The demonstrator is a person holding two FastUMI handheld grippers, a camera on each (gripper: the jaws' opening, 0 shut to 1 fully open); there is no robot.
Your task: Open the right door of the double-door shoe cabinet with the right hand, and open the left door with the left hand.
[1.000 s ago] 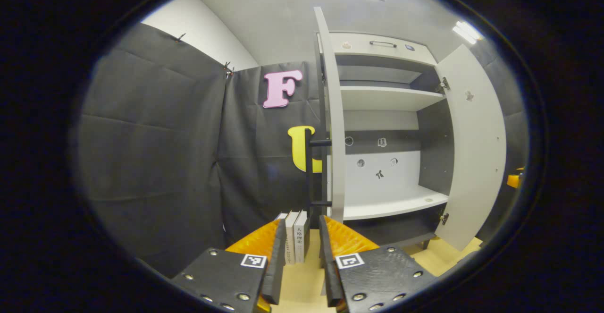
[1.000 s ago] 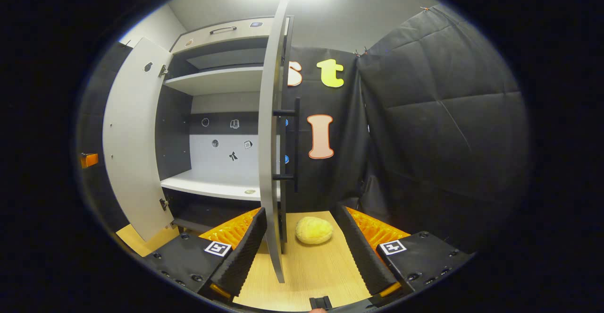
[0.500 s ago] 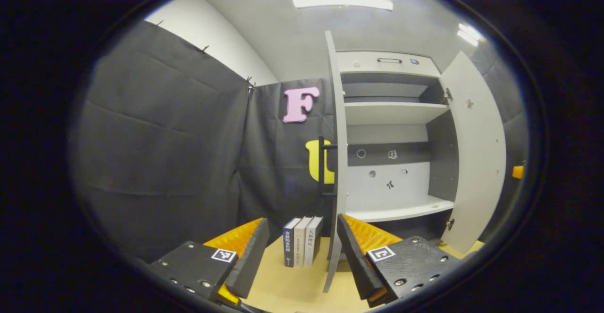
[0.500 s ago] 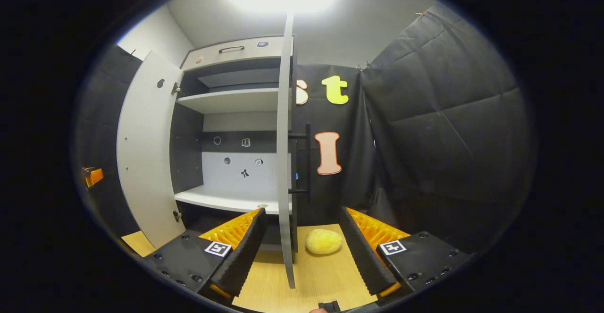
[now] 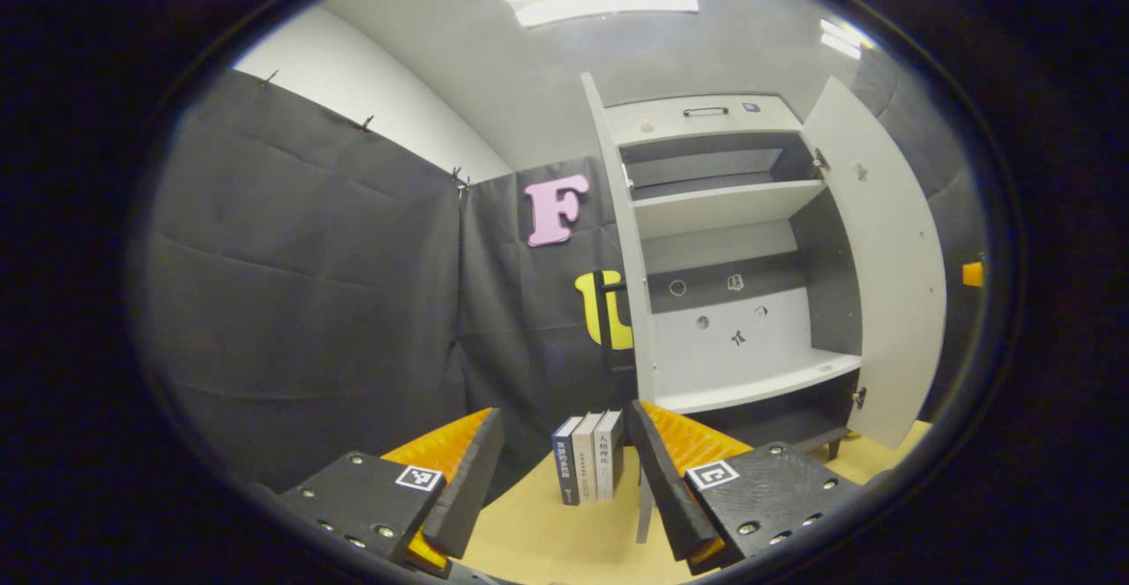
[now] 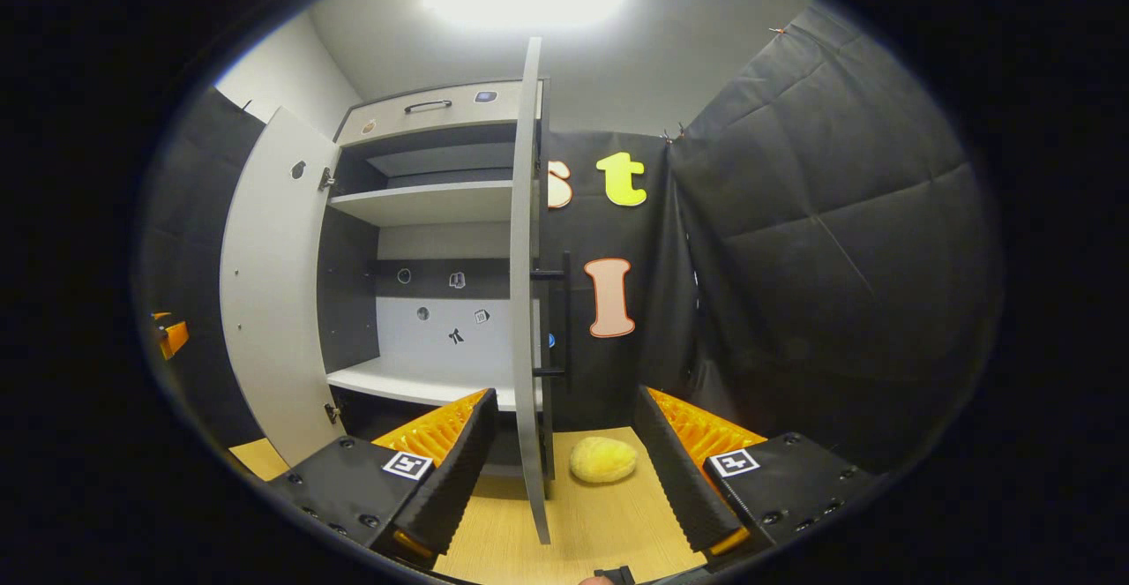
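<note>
A: Left gripper view: left gripper (image 5: 564, 479) has backed off the left door (image 5: 617, 241), fingers spread, holding nothing. Door stands swung out.

B: Right gripper view: right gripper (image 6: 564, 470) likewise released, right door (image 6: 525, 285) edge-on, wide open. Looks done.

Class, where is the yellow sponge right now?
In the right gripper view, the yellow sponge lies on the wooden floor just right of the open right door's bottom edge, in front of the black booth wall.
</note>
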